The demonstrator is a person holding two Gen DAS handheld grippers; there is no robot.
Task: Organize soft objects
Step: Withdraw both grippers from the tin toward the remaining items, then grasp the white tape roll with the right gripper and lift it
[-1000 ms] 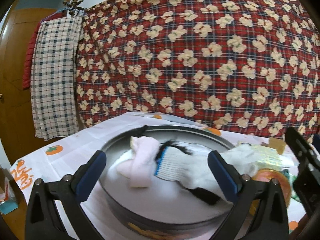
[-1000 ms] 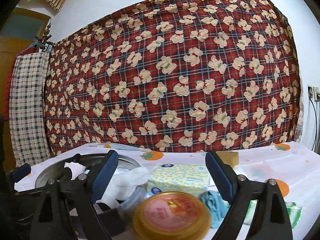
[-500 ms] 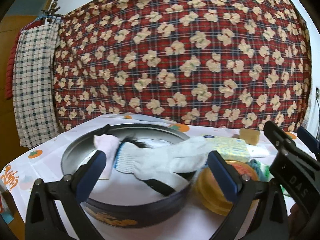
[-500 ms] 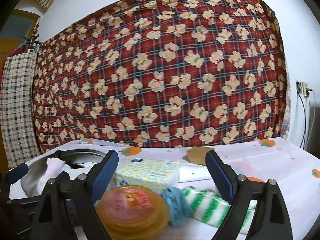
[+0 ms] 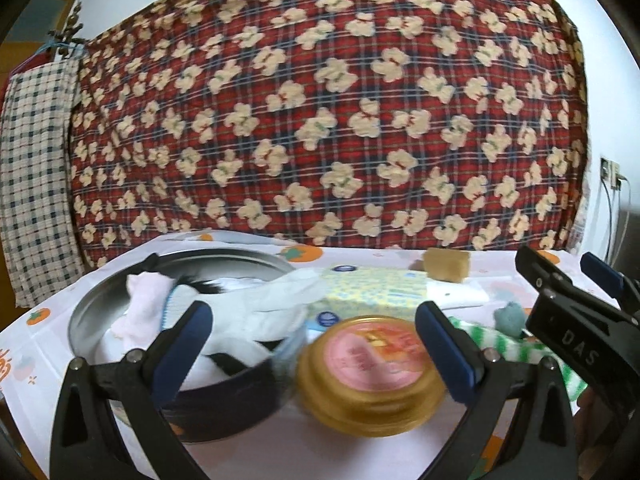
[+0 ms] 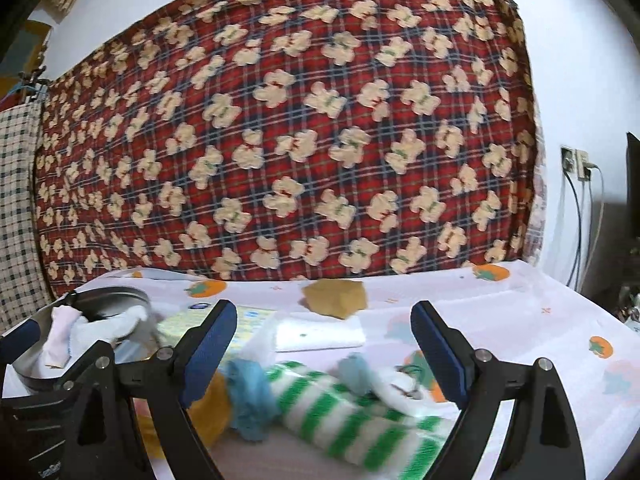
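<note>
1. Since a second ago both your views have swung rightward: the round tin (image 5: 192, 400) has slid toward the left edge, and the green-striped sock (image 6: 340, 412) has come to lie between your right gripper (image 6: 324, 350) jaws.
2. That sock lies on the worktop (image 6: 520, 320), low and centred ahead of the right jaws, its long axis running from upper left to lower right, slanted across their gap.
3. A blue cloth (image 6: 250, 400) touches the sock's left end, near the left jaw.
4. Right jaws stand wide apart, holding nothing.
5. Your left gripper (image 5: 312, 350) jaws are likewise spread and empty, facing a gold-rimmed lid (image 5: 372, 376); the sock sits off to their right.
6. Your right hand is judged the nearer for this pick.
</note>
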